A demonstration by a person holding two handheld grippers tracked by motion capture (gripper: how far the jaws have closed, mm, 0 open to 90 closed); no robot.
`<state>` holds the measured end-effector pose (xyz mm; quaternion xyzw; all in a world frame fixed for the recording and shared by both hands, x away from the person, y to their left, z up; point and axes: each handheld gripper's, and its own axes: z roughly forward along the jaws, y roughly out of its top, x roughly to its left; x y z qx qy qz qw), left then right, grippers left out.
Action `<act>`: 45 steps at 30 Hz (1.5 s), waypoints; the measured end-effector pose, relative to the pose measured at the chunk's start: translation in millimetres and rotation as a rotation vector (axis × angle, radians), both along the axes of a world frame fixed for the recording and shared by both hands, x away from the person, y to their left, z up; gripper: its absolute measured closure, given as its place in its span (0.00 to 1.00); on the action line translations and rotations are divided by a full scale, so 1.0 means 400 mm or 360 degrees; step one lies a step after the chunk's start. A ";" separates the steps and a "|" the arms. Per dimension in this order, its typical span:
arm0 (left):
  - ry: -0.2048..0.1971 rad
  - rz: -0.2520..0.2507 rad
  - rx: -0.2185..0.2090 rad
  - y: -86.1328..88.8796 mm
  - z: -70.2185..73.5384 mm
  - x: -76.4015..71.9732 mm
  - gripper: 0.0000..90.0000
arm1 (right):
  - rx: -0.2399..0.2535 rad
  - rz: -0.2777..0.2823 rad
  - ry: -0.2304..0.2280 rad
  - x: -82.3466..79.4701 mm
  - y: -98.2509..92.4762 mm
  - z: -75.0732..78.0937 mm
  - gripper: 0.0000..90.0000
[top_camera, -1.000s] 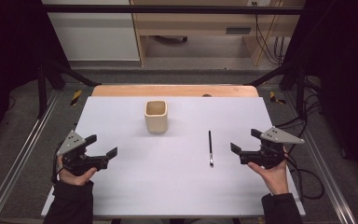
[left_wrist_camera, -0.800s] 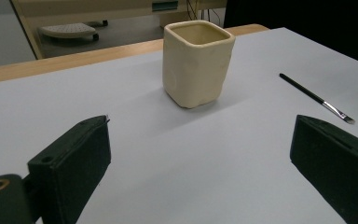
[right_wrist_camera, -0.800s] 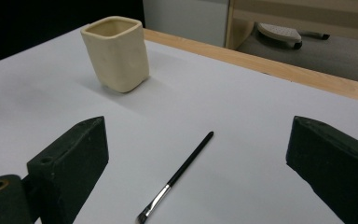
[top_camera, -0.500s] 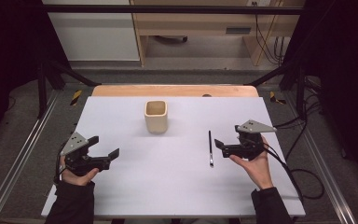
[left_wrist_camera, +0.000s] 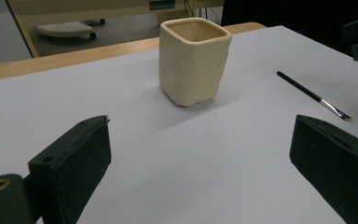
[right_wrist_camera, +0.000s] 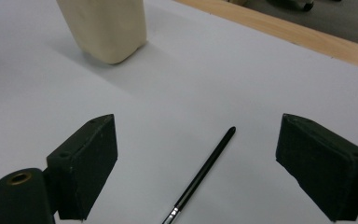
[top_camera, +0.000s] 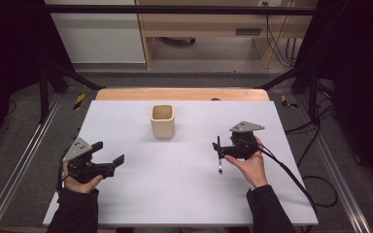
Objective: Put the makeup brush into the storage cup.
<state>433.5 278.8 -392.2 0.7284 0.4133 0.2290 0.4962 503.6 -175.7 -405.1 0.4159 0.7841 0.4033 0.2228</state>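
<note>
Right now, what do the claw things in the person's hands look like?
Both are black. The left gripper and right gripper each have two chunky, blocky black jaws and a grey three-cornered plate on top. A black cable trails from the right one. The person wears dark sleeves.

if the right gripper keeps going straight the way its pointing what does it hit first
The brush, most likely. It lies on the white table between the right gripper's open jaws, handle pointing ahead. Beyond it the line looks free; the cream cup sits off to one side.
</note>
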 end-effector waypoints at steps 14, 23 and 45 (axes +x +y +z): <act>0.0001 -0.0006 0.0005 -0.004 -0.001 0.001 0.06 | -0.0141 -0.0022 0.0185 0.035 0.034 -0.071 0.28; 0.0006 -0.0008 0.0002 -0.003 -0.003 0.002 0.06 | -0.0221 -0.0050 0.0265 0.057 0.047 -0.112 0.44; 0.0006 -0.0016 0.0007 -0.003 -0.004 0.003 0.06 | -0.0276 -0.0079 0.0446 0.077 0.052 -0.150 0.81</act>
